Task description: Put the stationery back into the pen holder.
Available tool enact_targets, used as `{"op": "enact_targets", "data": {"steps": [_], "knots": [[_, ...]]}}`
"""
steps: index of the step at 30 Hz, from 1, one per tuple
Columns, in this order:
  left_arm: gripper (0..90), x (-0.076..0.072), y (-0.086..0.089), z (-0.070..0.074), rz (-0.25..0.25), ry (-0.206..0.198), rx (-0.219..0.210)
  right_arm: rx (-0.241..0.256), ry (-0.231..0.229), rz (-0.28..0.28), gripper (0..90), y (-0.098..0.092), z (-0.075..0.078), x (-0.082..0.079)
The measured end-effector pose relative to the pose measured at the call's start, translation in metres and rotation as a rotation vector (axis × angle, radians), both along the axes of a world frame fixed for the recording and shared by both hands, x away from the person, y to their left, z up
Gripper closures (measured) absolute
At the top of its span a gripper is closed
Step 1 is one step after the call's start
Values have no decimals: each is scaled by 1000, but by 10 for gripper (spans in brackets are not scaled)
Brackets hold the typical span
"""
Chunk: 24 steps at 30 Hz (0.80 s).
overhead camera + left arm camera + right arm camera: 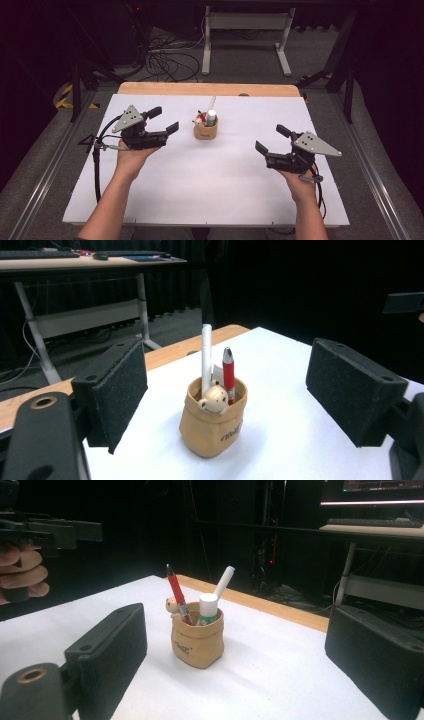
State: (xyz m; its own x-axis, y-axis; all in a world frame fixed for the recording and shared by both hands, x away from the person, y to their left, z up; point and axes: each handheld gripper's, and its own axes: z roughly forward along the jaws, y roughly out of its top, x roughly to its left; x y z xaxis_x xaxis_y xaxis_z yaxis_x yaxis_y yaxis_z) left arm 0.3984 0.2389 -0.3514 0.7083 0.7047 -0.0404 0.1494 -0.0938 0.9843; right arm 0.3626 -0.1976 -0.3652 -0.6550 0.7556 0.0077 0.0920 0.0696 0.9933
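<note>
Two wide-open tools flank a small pen pot on the white worktop.

The left tool [165, 120], held in the person's left hand [131, 157], hovers left of the pot with its jaws spread wide and empty; in the left gripper view the pot stands between the two black pads [120, 390], well apart from both. The tan pen pot [205, 131] stands upright near the middle of the worktop [210, 195], toward its far edge, and holds a white marker [206, 357] leaning out, a red pen [228, 375], a white-capped tube with a green band [208, 608], and a small bear-head figure [214, 399] at its rim. The right tool [271, 140], in the right hand [300, 184], sits right of the pot and nearer the person, jaws likewise wide and gripping nothing.
</note>
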Motion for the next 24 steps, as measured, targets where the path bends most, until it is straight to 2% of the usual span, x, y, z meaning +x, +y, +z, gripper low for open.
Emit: {"op": "enact_targets", "data": {"steps": [10, 24], "knots": [[160, -12, 10, 1, 0, -5, -6, 1, -2, -7, 105, -3, 0, 0], [147, -27, 25, -5, 9, -4, -9, 17, -6, -20, 99, -11, 2, -1]]}}
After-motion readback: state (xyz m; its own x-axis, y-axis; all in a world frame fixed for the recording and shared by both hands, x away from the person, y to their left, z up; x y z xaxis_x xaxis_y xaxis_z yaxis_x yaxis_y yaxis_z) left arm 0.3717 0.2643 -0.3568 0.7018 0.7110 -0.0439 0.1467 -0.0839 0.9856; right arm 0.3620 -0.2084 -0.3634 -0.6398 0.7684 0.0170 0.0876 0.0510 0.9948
